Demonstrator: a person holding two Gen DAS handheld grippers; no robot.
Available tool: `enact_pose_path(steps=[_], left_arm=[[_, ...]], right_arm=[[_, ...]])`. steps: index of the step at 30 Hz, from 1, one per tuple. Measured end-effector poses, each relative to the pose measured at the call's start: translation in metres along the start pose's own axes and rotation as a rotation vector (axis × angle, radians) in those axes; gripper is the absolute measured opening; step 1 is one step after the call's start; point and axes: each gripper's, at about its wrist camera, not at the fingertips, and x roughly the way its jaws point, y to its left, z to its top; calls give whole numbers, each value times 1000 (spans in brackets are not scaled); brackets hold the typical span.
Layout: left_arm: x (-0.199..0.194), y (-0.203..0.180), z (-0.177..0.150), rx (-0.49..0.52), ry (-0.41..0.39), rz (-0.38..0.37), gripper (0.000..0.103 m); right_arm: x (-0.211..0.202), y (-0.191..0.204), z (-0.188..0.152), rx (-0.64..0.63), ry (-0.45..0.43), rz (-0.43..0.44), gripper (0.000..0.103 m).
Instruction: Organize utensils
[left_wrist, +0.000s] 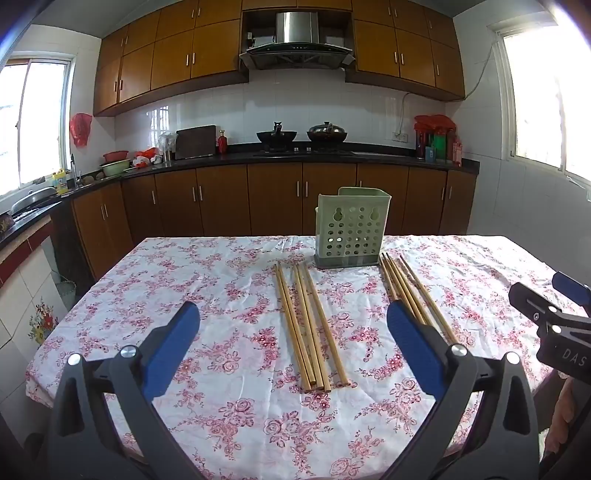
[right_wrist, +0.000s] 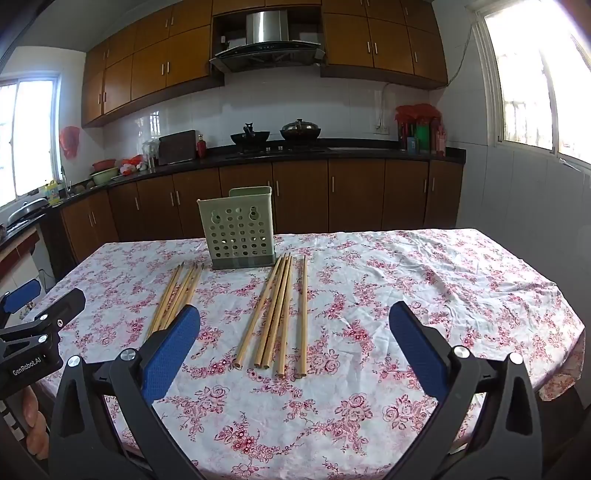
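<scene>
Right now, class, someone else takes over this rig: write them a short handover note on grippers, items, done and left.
Left gripper: open, empty, above the table, facing the left chopsticks.
Right gripper: open, empty, facing the right chopsticks.
Holder: upright at the far side of the tablecloth, between the far tips of the two bundles; no chopsticks stick out of it.
Done: nothing placed yet.
Left: grasp each bundle and stand it in the holder.
</scene>
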Motion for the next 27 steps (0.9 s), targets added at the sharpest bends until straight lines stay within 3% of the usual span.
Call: enact_pose_path(steps=[27], left_arm=[[0, 0, 0, -2, -1, -1, 99]], right_arm=[[-2, -2, 1, 2, 0, 1, 101]])
